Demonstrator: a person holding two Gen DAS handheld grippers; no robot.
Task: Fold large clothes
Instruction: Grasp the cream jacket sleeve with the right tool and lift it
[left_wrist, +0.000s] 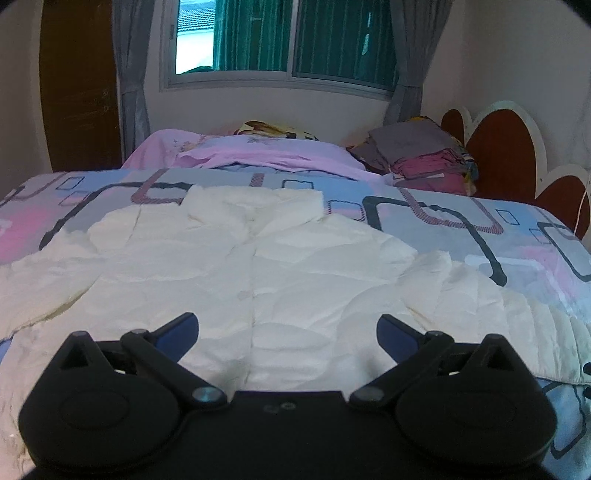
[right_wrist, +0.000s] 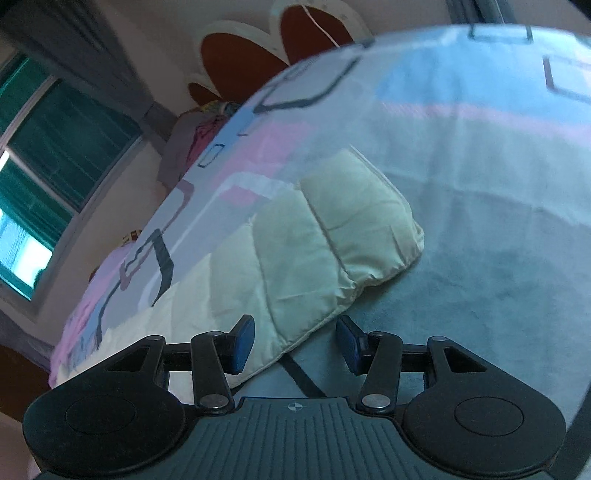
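Observation:
A cream quilted jacket lies spread flat, front up, on the patterned bedspread, collar toward the window. My left gripper is open and empty, hovering over the jacket's lower middle. In the right wrist view one jacket sleeve lies stretched across the bedspread, cuff at the far end. My right gripper is open, its fingers either side of the sleeve's lower edge, holding nothing.
A pink blanket and a stack of folded clothes lie at the far side of the bed. A red and white headboard stands at the right. A window and a brown door are behind.

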